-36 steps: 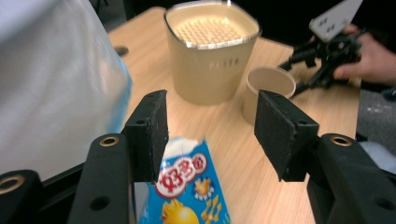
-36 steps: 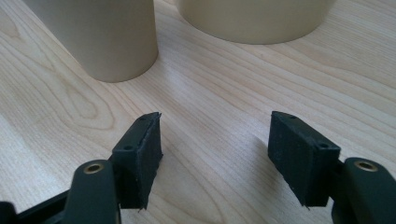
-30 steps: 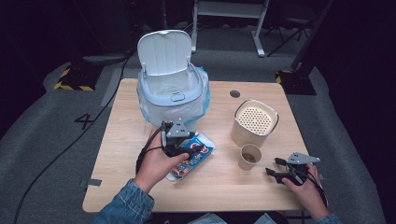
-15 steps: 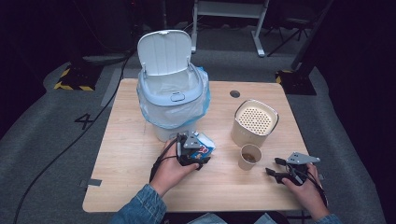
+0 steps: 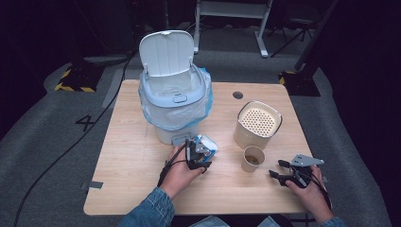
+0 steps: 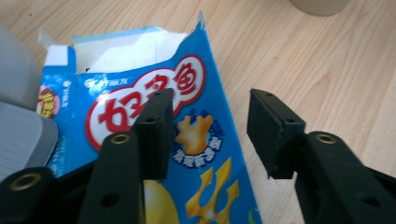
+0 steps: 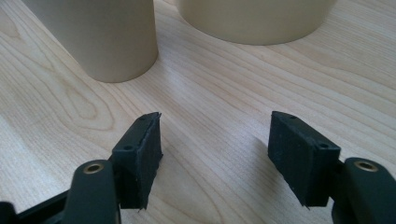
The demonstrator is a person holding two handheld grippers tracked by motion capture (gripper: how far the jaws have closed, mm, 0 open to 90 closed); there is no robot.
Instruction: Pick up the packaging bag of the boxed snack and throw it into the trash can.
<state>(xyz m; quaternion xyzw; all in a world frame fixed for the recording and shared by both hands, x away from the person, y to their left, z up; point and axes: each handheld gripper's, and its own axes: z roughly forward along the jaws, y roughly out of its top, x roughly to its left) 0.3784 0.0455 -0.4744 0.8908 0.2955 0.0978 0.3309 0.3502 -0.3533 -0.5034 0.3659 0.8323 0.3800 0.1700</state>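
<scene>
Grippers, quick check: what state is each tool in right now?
Left tool: jaws spread, blue snack box lying between and under them; whether it is gripped cannot be told.
Right tool: open, empty, above the table near the paper cup.

The high view looks forward and down over the whole wooden table [image 5: 132,156], while each gripper view skims close along it, the right one sharing the paper cup [image 7: 109,37] and perforated-lid canister [image 5: 257,125].
</scene>
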